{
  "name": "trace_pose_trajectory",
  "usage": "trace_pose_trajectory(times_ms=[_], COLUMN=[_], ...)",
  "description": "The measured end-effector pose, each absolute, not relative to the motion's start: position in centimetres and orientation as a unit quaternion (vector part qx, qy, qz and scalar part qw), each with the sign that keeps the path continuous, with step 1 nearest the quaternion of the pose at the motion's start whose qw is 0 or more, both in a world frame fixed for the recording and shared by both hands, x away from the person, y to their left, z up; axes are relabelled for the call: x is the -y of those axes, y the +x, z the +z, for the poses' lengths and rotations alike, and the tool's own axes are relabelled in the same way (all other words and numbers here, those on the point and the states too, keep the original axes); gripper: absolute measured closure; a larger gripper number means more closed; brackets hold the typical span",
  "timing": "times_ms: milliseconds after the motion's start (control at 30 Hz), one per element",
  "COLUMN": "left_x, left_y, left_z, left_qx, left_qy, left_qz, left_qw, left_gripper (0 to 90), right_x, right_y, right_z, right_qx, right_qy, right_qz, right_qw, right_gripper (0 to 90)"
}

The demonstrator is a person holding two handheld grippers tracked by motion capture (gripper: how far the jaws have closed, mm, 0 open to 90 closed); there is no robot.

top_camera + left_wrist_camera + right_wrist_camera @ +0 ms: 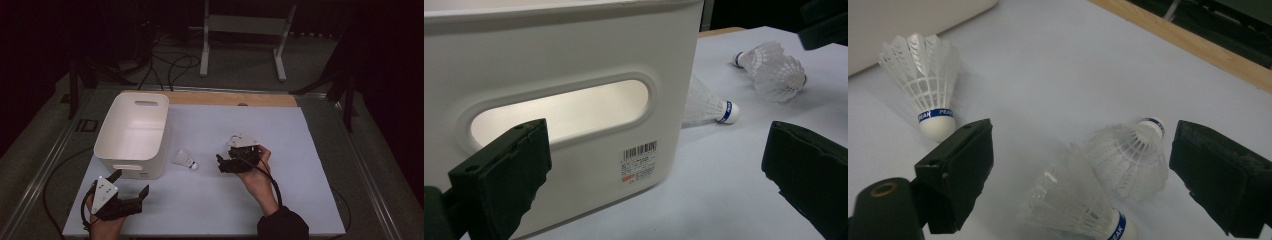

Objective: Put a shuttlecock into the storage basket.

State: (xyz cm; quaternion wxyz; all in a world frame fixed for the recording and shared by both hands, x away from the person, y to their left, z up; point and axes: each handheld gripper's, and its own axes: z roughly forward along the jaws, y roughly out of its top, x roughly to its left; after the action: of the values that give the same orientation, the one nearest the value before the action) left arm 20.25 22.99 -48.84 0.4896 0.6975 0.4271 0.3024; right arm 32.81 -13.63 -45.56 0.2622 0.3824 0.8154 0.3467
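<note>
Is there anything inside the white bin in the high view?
No: the white bin shows a bare white interior, and a shuttlecock lies outside on the table.

On my feed I log a white bin (131,134) with a small white label (639,161) carrying a black barcode and a red mark, standing on a pale blue-white table sheet (280,130) edged along its far side by a light wood strip (235,98). I count white-feathered shuttlecocks with white cork tips and a blue band lettered in white: one beside the bin (923,85), and two between the right gripper's jaws (1130,157) (1078,207). Both the left gripper (127,190) and right gripper (225,162) are black with a grey top plate, and my operator's sleeve (282,225) reads dark.
</note>
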Motion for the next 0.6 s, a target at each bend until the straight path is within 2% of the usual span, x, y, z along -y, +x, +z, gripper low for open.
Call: trace_pose_trajectory(times_ms=[333, 500, 600], left_x=[-23.0, -23.0, -23.0], left_y=[20.2, 20.2, 20.2], left_z=[-48.8, -48.8, -48.8], left_qx=[-0.427, -0.427, -0.427], left_qy=[0.697, 0.697, 0.697], left_qz=[0.303, 0.303, 0.303], left_qw=[0.49, 0.49, 0.49], left_gripper=[0.2, 0.2, 0.2], right_x=[12.8, 12.4, 12.2], right_y=[33.1, 33.1, 33.2], right_z=[-46.5, -46.9, -47.2], right_qx=[-0.824, -0.831, -0.837], right_qy=[0.376, 0.37, 0.367], right_qz=[0.33, 0.316, 0.301], right_qw=[0.265, 0.27, 0.271], right_gripper=[18.6, 28.5, 37.7])
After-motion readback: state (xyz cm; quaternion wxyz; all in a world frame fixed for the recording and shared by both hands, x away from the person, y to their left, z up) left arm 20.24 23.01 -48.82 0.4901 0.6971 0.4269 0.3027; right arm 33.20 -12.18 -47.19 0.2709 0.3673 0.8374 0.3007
